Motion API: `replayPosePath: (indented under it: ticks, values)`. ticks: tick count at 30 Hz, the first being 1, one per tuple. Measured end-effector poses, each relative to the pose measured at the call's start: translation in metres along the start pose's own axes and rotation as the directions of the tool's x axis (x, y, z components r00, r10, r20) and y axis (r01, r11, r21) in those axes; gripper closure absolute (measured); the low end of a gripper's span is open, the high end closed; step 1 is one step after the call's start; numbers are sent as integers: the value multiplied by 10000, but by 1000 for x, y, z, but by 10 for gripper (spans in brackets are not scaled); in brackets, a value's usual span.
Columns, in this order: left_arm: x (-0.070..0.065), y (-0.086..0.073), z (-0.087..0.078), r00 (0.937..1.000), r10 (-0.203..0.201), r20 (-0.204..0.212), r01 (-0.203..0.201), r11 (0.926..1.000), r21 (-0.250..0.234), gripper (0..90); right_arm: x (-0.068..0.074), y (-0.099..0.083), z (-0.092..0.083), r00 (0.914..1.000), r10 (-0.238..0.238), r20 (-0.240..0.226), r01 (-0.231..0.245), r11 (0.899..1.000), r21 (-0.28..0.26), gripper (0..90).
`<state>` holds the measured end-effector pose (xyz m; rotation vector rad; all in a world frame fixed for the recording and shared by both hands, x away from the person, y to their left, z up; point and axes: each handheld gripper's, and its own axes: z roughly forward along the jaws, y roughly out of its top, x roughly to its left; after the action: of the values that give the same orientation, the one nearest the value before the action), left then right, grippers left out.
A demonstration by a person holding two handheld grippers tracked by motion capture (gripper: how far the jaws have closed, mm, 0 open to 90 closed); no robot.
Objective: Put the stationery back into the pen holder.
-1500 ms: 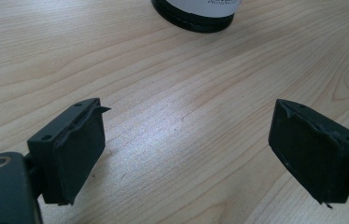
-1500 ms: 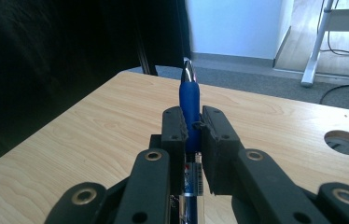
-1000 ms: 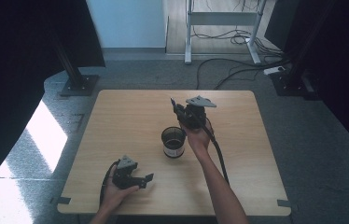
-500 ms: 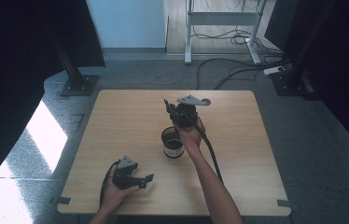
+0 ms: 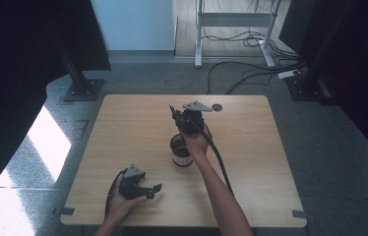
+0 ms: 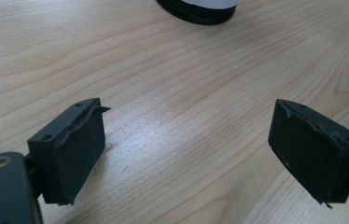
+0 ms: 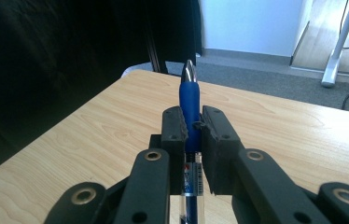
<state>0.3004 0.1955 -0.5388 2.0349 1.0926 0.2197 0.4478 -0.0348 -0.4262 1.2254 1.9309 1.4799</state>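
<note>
A blue pen (image 7: 189, 100) with a silver tip is clamped between the jaws of my right gripper (image 7: 192, 122), which is shut on it and points across the table toward its far left. In the high view this right gripper (image 5: 176, 114) hangs above the table, just behind a black round cup (image 5: 181, 151) with a white label. My left gripper (image 5: 155, 191) rests low near the table's front left, open with nothing between its fingers (image 6: 72, 144). The cup's black base (image 6: 196, 10) shows at the top of the left gripper view.
The wooden table (image 5: 123, 132) stands on grey floor. A small dark hole (image 5: 216, 107) sits near its far edge. A metal stand (image 5: 231, 29) and cables (image 5: 251, 64) lie behind; black posts and panels flank both sides.
My right gripper has shifted left with the pen, from right of the cup to behind it. The left gripper has stayed in place.
</note>
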Motion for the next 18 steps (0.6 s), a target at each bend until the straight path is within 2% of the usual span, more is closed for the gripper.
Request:
replayPosePath:
  ticks: [10,18]
  values:
    - [0,0,0,10000,20,-19,-20,10000,17,111,2,-8,6,9999,-140,-58,141,9998,122,786]
    - [0,-1,2,10000,76,-7,-76,9999,91,111,0,-16,4,9998,-182,-32,182,9996,201,786]
